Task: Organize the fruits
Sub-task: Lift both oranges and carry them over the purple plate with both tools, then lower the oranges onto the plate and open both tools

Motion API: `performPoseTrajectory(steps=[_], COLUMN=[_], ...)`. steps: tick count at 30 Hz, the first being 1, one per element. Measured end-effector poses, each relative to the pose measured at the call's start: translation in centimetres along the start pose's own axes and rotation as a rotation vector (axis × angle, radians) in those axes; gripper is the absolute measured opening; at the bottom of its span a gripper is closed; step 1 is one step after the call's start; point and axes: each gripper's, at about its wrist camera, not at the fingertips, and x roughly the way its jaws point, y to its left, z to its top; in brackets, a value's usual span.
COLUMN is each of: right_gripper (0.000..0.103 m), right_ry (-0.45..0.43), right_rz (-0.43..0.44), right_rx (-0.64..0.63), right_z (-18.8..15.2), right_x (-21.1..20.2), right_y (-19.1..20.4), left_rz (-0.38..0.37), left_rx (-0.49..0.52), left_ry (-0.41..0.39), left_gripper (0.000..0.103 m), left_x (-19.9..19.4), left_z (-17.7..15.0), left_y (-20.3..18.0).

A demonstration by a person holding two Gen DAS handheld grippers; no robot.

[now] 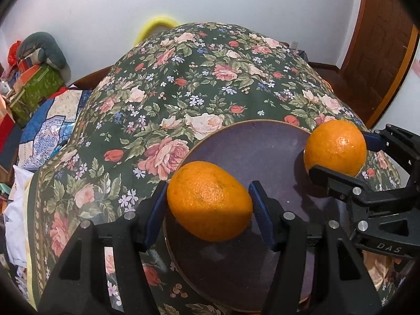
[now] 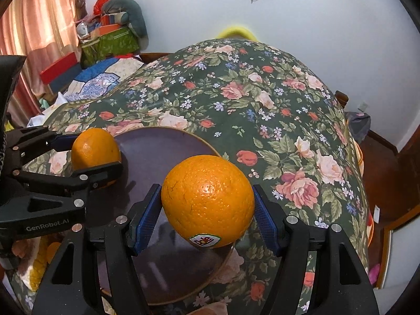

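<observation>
Now the flowered worktop (image 1: 183,92) carries a purple plate (image 1: 257,141); above that plate, left tongs (image 1: 208,200) pinch 1 orange (image 1: 208,200), right tongs (image 2: 207,202) another orange (image 2: 207,202). Released too high, either could roll off the plate's low rim.

White wall (image 1: 236,5), wooden door (image 1: 380,52)

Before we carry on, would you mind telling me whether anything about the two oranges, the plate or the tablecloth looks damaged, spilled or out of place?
Nothing stands out. Each gripper holds an intact orange over the bare purple plate, one bearing a sticker. The floral tablecloth shows no spill.
</observation>
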Motion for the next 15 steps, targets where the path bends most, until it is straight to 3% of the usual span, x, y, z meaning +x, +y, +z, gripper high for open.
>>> performPoseTrajectory(steps=[4, 6, 7, 9, 12, 15], right_gripper=[0.065, 0.065, 0.065, 0.066, 0.077, 0.078], right_ry=[0.000, 0.003, 0.006, 0.005, -0.023, -0.051], right_rz=[-0.003, -0.009, -0.012, -0.009, -0.009, -0.018], right_rx=[-0.003, -0.010, -0.017, -0.021, -0.021, -0.028], right_z=[0.0, 0.0, 0.0, 0.0, 0.0, 0.1], right_x=[0.0, 0.0, 0.1, 0.0, -0.7, -1.6], right_y=[0.0, 0.2, 0.2, 0.3, 0.4, 0.8], left_rz=[0.004, -0.001, -0.001, -0.006, -0.010, 0.001], left_rx=[-0.006, -0.008, -0.007, -0.010, -0.020, -0.020], left_ry=[-0.007, -0.025, -0.030, -0.025, -0.025, -0.052], left_gripper=[0.066, 0.078, 0.079, 0.081, 0.081, 0.081], left_x=[-0.1, -0.6, -0.7, -0.8, -1.0, -2.0], left_z=[0.0, 0.0, 0.0, -0.1, -0.3, -0.3], left_y=[0.0, 0.1, 0.1, 0.3, 0.5, 0.5])
